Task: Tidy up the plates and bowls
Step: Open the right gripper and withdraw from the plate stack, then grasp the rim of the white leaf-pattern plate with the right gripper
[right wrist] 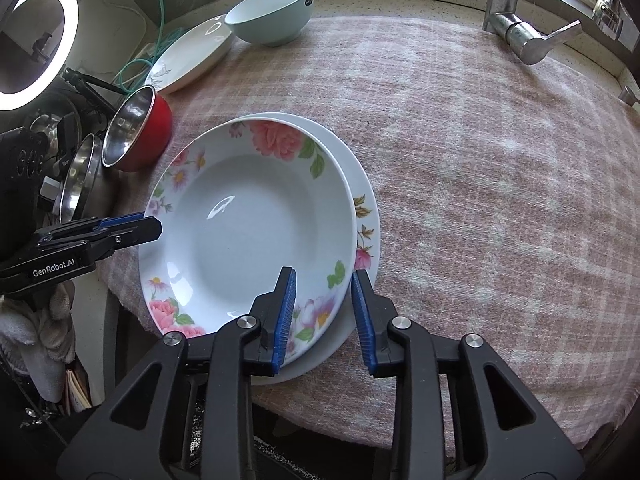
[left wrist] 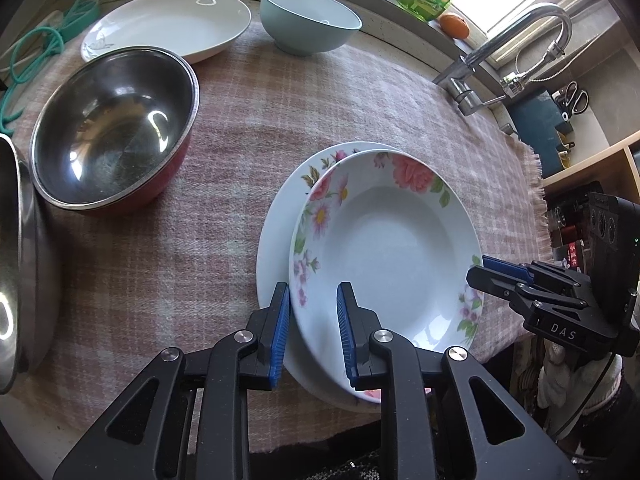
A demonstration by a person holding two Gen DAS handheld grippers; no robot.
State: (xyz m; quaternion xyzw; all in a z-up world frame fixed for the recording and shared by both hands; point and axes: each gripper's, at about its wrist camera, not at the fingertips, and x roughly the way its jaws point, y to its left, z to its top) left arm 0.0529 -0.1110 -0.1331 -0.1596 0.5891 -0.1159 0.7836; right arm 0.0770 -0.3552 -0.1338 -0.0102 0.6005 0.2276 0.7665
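Observation:
A deep floral plate (left wrist: 384, 248) (right wrist: 248, 232) lies on top of a wider white plate (left wrist: 272, 240) (right wrist: 360, 172) near the front edge of the pink checked cloth (left wrist: 192, 240). My left gripper (left wrist: 313, 286) straddles the deep plate's near-left rim, with visible gaps at its blue pads, so it is open. My right gripper (right wrist: 324, 272) straddles the opposite rim, jaws apart and not pressing. Each gripper shows in the other's view at the plate's edge: the right gripper (left wrist: 500, 276) and the left gripper (right wrist: 152, 226).
A steel bowl with a red outside (left wrist: 112, 128) (right wrist: 134, 132) and a steel pan (left wrist: 12, 248) stand at the left. A white oval plate (left wrist: 168, 24) and a pale blue bowl (left wrist: 308, 20) sit at the back. A faucet (right wrist: 520, 36) rises at the back right.

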